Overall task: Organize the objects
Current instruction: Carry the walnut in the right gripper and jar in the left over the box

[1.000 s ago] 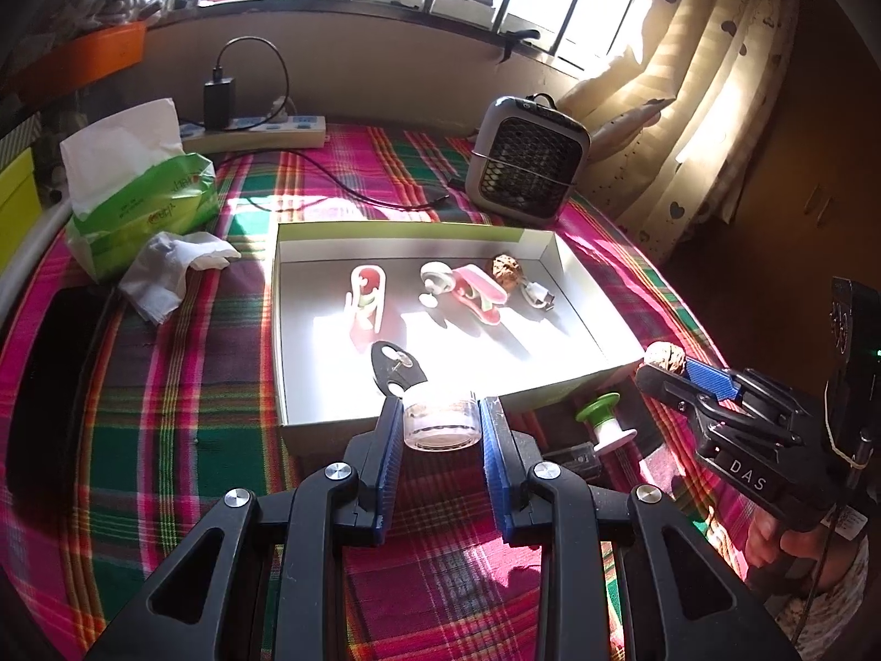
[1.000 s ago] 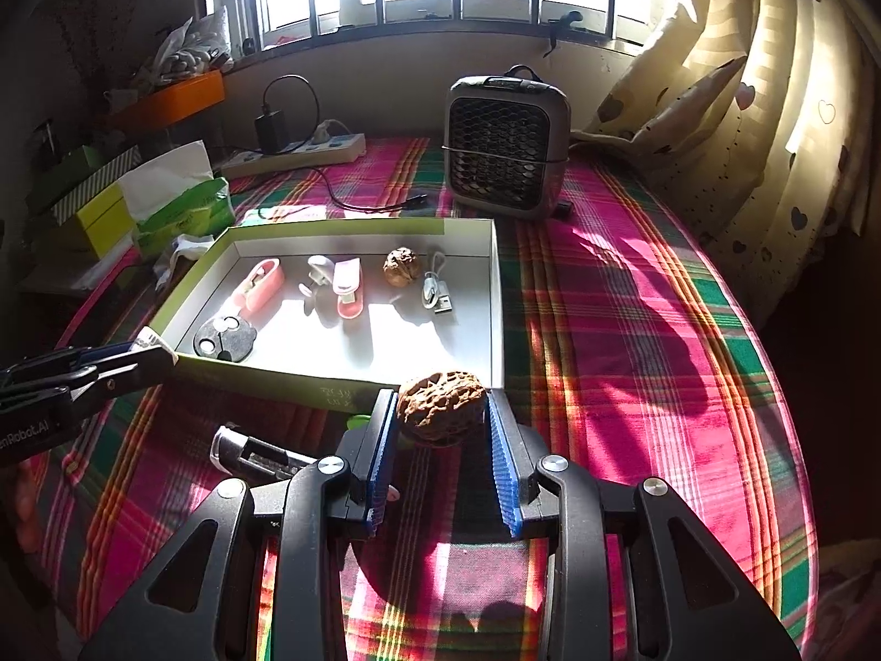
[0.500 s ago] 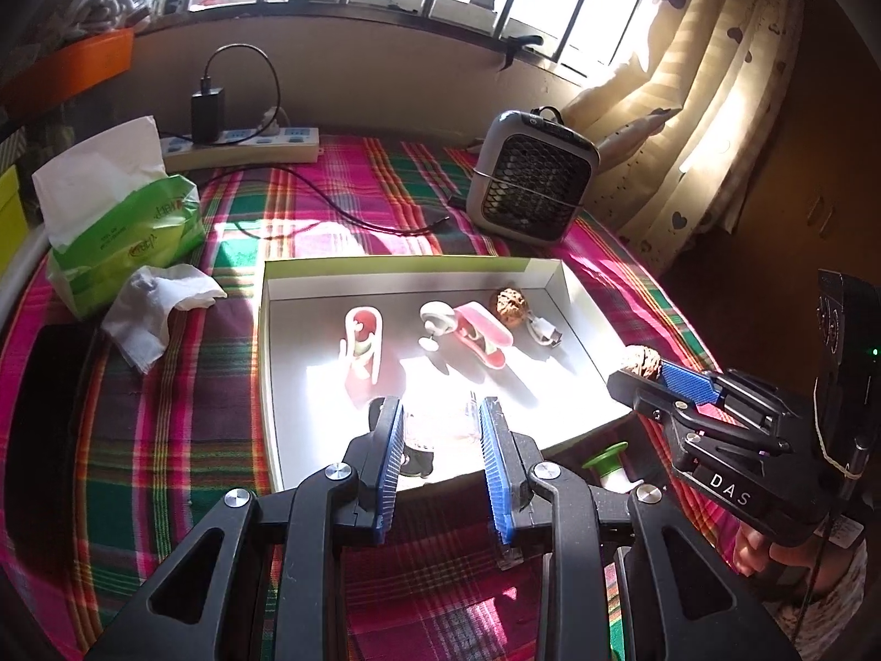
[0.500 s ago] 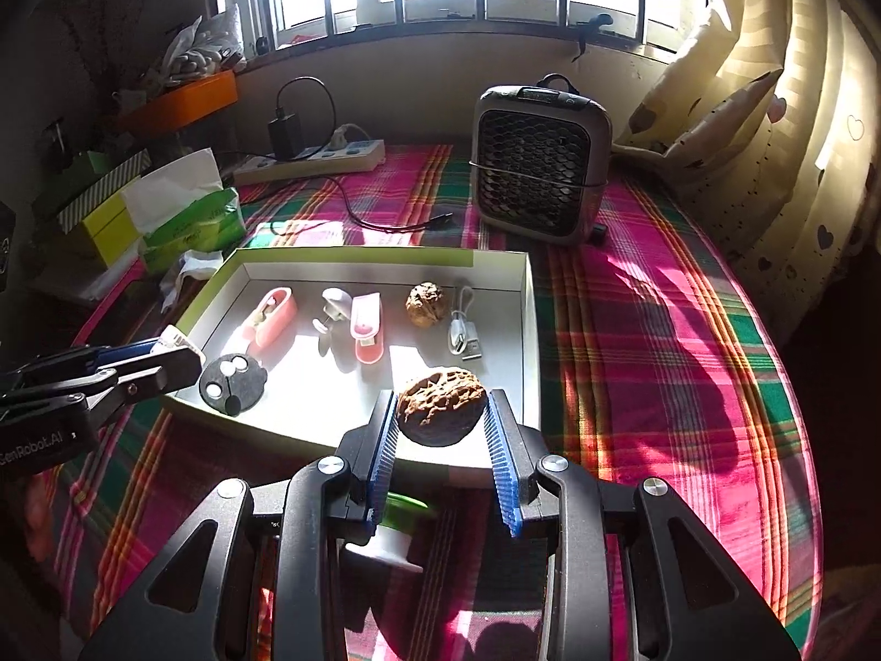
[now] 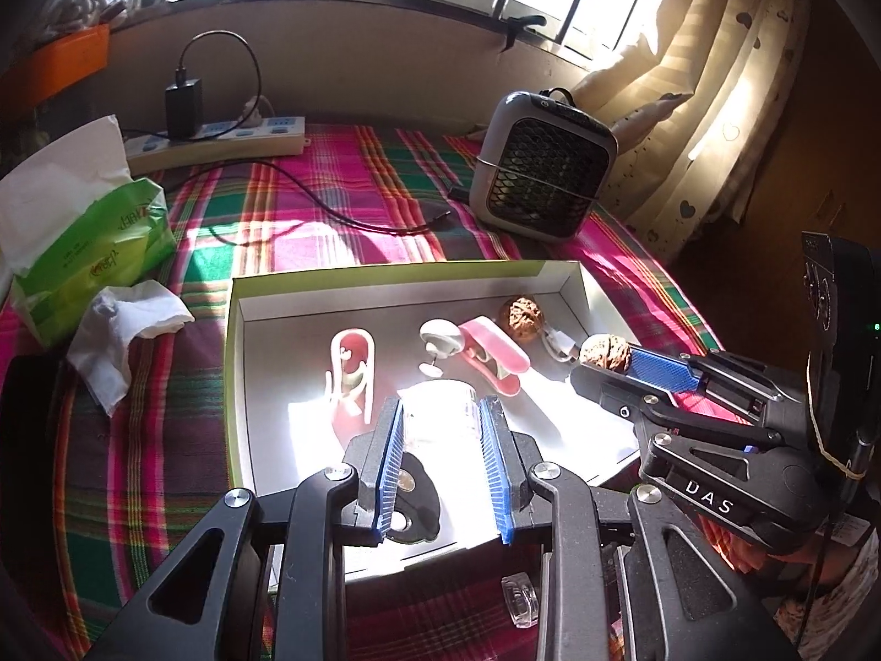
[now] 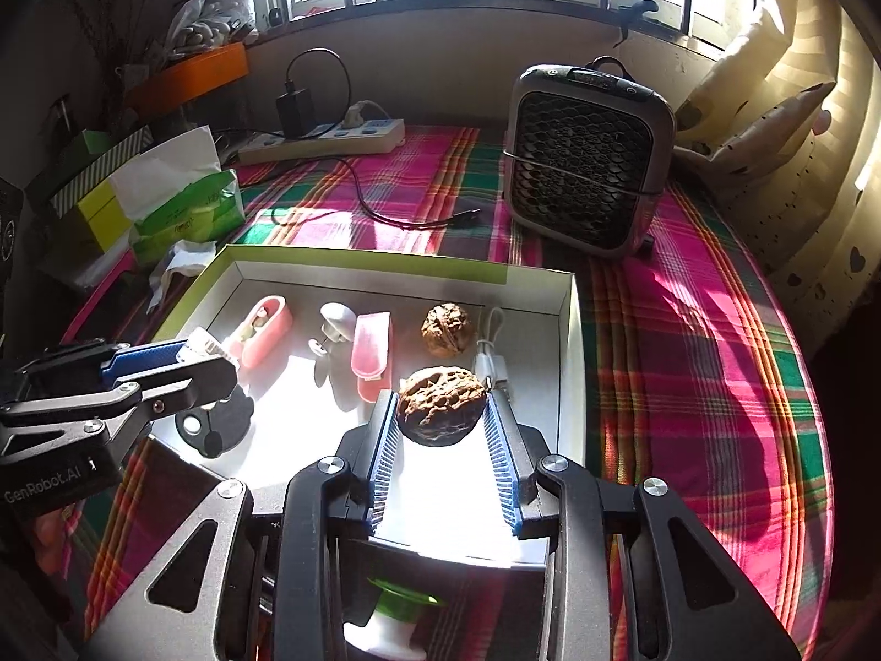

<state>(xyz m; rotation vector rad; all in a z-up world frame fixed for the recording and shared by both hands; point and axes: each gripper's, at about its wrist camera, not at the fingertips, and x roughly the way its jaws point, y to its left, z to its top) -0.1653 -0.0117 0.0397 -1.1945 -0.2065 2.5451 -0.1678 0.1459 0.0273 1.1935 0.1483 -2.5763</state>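
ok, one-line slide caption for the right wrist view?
Right gripper holds a walnut over the white tray, beside a second walnut.

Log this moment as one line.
left gripper: shut on clear plastic jar | right gripper: shut on brown walnut | both over white box

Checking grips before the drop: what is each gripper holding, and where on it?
The left gripper holds a small clear container by its opposite sides. The right gripper clamps a walnut across its widest part, above the white box.
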